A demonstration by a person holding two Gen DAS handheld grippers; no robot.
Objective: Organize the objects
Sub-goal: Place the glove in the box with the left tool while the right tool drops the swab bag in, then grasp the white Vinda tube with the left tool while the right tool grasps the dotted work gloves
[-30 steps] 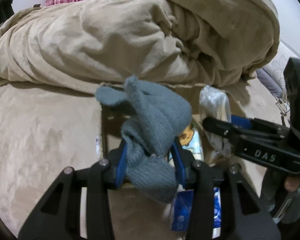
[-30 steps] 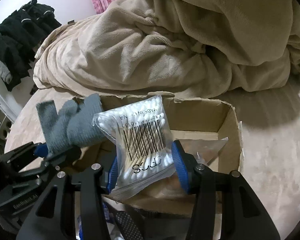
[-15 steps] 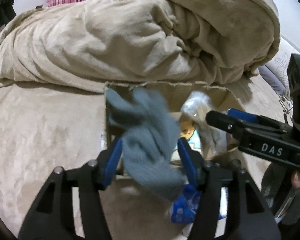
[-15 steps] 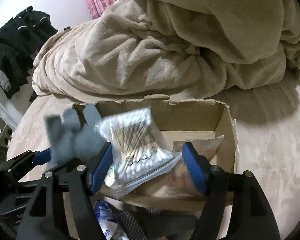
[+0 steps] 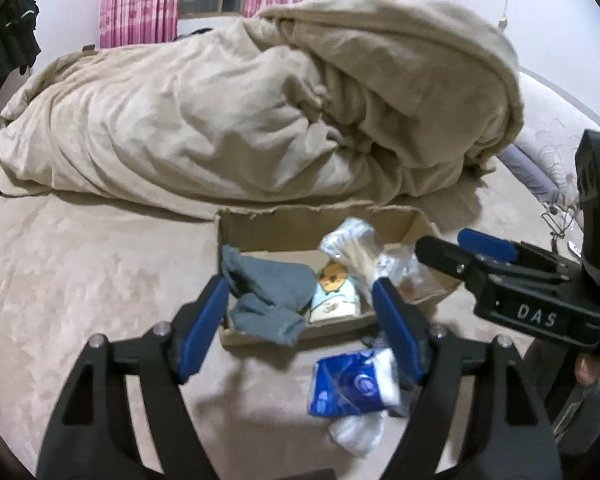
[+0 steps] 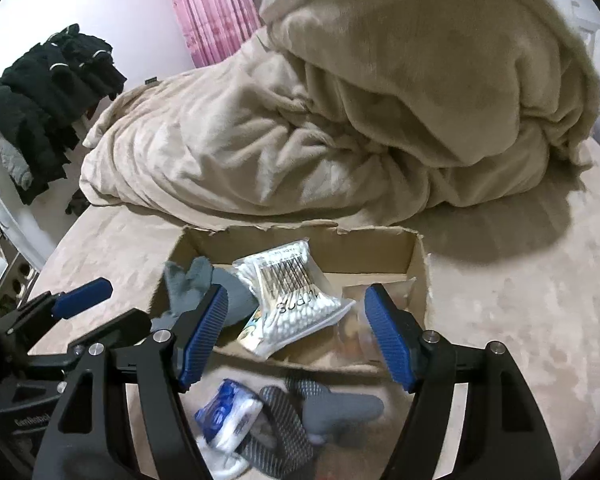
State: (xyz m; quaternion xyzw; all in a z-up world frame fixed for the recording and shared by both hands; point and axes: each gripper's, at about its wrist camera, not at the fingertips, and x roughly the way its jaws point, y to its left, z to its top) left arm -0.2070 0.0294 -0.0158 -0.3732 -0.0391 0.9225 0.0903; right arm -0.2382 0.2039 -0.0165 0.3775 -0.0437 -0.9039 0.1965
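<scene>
Both tongs hover with their jaws spread wide and nothing between them above a low cardboard box that sits on the bed, in front of a heaped beige blanket. The left tongs hang over the box's left end, where a grey knitted glove lies inside, its cuff draped over the near wall. The right tongs hang over the middle, where a clear bag of cotton swabs leans on a small packet with a cartoon bear. Just outside the near wall lie a blue tissue pack and a second grey glove beside a dark patterned cloth
</scene>
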